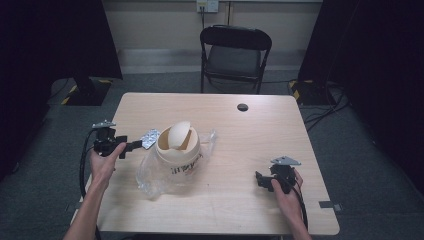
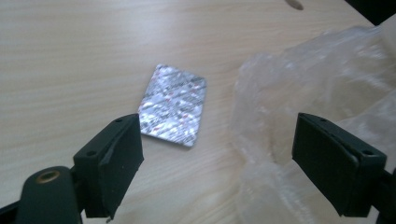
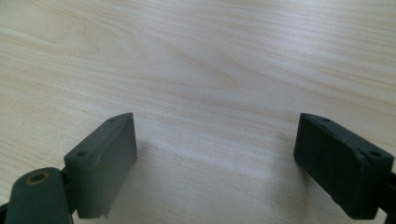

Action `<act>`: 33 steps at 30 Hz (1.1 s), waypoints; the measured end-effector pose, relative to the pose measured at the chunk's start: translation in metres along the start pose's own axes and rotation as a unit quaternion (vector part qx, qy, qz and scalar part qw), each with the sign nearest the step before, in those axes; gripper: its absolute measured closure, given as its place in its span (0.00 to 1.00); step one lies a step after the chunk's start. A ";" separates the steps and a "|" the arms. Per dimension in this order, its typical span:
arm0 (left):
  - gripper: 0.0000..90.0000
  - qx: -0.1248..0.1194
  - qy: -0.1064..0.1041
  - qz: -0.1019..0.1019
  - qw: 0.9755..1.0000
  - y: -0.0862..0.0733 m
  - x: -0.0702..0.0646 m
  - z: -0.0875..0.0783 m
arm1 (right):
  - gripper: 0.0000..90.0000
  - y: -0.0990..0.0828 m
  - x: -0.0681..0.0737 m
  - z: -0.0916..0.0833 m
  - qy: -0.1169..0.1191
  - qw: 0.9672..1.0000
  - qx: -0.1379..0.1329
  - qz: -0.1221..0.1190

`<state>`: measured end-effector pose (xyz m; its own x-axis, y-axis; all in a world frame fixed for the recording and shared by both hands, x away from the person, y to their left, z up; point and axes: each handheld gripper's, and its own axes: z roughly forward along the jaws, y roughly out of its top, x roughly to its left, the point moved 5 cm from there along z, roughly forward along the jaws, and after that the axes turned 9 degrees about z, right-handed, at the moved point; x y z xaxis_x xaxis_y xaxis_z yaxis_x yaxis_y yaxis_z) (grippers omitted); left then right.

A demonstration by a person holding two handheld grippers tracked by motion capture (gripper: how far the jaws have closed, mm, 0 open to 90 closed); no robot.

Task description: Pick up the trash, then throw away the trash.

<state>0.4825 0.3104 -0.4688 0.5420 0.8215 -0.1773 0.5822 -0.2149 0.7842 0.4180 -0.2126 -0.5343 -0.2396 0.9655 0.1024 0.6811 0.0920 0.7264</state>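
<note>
One wooden table, apparently carpeted floor

Bin writing: dark marks on the side of the cream swing-lid bin are too small for me to read
Foil print: red marks on the blister pack are too blurred to make out; my left gripper's near jaw covers its lower corner
Plastic bag: the clear bag runs off the right and bottom edges of my left gripper view
My forearms: both cut off at the bottom edge of the high view
</note>
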 end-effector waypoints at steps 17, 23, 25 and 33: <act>0.26 0.002 0.004 0.008 1.000 0.004 0.033 0.049 | 0.14 0.000 0.000 0.000 0.000 1.000 0.000 0.000; 0.29 0.031 -0.006 0.003 1.000 -0.010 0.039 0.070 | 0.14 0.000 0.000 0.000 0.000 1.000 0.000 0.000; 0.28 0.033 -0.003 0.017 0.999 -0.010 0.037 0.073 | 0.14 0.000 0.000 0.000 0.000 1.000 0.000 0.000; 0.28 0.055 0.046 0.082 0.994 -0.010 0.026 0.080 | 0.14 0.000 0.000 0.000 0.000 1.000 0.000 0.000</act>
<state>0.5397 0.2917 -0.5289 0.5800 0.8146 0.0076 0.5564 -0.4029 0.7267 0.4180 -0.2126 -0.5343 -0.2399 0.9654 0.1024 0.6811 0.0923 0.7264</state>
